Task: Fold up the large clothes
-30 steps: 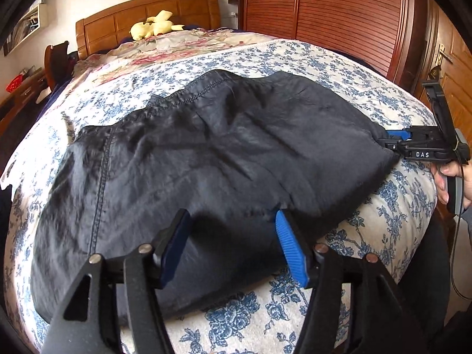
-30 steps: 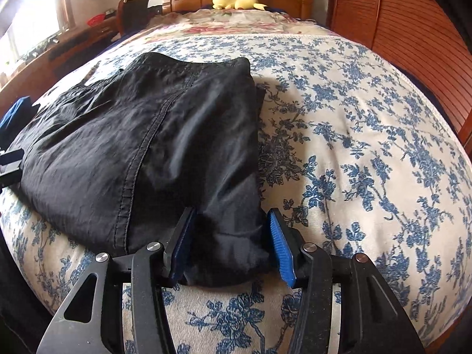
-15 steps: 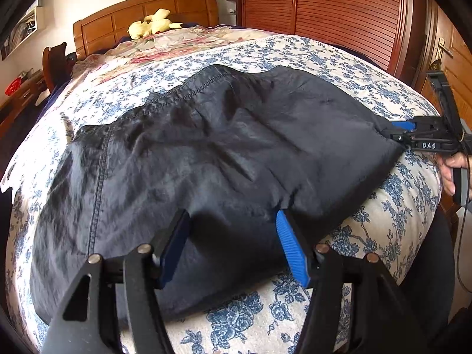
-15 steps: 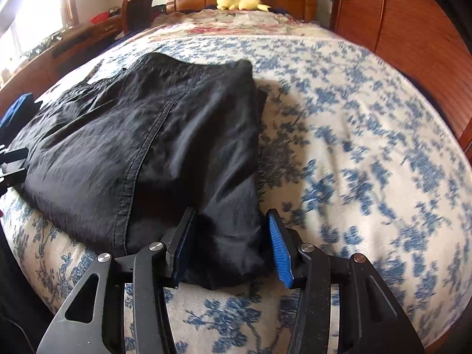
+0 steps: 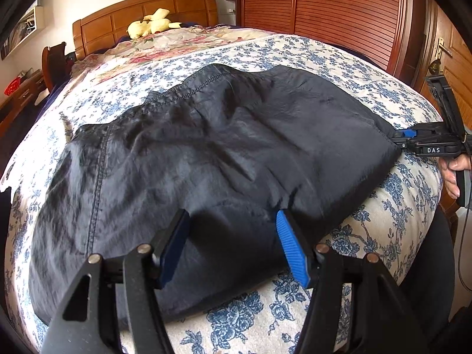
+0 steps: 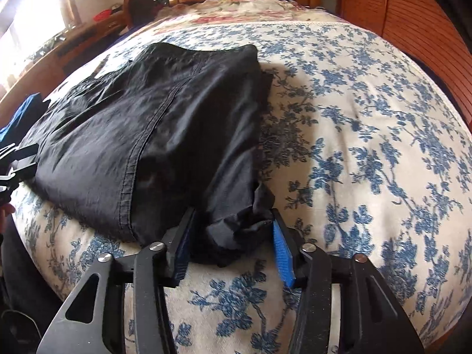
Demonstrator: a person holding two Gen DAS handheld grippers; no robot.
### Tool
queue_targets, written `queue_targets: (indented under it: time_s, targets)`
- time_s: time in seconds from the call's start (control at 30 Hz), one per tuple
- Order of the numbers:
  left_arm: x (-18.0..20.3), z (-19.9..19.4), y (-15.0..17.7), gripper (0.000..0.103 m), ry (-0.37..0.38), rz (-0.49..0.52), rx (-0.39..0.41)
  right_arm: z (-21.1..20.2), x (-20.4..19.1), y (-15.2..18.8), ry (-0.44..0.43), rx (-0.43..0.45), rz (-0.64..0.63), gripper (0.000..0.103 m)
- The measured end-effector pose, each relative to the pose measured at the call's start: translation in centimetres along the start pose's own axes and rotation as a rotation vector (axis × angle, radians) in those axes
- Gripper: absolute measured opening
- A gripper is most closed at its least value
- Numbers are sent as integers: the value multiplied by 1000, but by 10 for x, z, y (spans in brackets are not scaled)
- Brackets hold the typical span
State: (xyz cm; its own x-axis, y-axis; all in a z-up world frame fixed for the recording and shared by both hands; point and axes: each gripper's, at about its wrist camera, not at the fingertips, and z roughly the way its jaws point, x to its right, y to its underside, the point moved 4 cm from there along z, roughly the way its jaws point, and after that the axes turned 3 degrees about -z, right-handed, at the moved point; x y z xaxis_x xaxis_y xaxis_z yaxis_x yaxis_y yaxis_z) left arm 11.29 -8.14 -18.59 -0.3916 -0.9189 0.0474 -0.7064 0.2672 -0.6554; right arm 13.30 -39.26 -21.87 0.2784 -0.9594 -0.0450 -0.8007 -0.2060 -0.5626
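Observation:
A large black garment (image 5: 206, 162) lies folded on the bed with the blue-flowered cover (image 5: 383, 224). My left gripper (image 5: 233, 236) is open, its blue pads on either side of the garment's near edge. My right gripper (image 6: 231, 237) is open around the garment's near right corner (image 6: 236, 230), which is bunched up between the pads. The garment also shows in the right wrist view (image 6: 165, 135). The right gripper shows at the right edge of the left wrist view (image 5: 408, 135), at the garment's corner. The left gripper shows at the left edge of the right wrist view (image 6: 17, 162).
A wooden headboard (image 5: 141, 14) with a yellow plush toy (image 5: 150, 25) stands at the far end. A wooden louvred wardrobe (image 5: 339, 11) lines the right side. A dark chair (image 5: 54, 62) and a desk stand on the left. Bare bedcover (image 6: 368, 147) lies right of the garment.
The garment's near right corner has bunched up between the right gripper's pads, and the right gripper has lifted slightly. The left gripper has barely moved.

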Motion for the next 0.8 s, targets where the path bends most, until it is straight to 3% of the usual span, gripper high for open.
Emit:
queue_targets:
  time_s: [0.13, 0.23, 0.53, 0.8]
  targets:
    - [2, -3, -2, 60, -6, 8, -3, -1, -2, -1, -64, 10, 22, 17]
    - [3, -6, -2, 60, -7, 12, 0, -15, -4, -9, -98, 75, 35, 9]
    - [-4, -47, -15, 60, -20, 12, 79, -76, -29, -72, -125, 288, 0, 5]
    - [-38, -103, -22, 61, -63, -5, 162, -103, -101, -144, -181, 381, -137, 5]
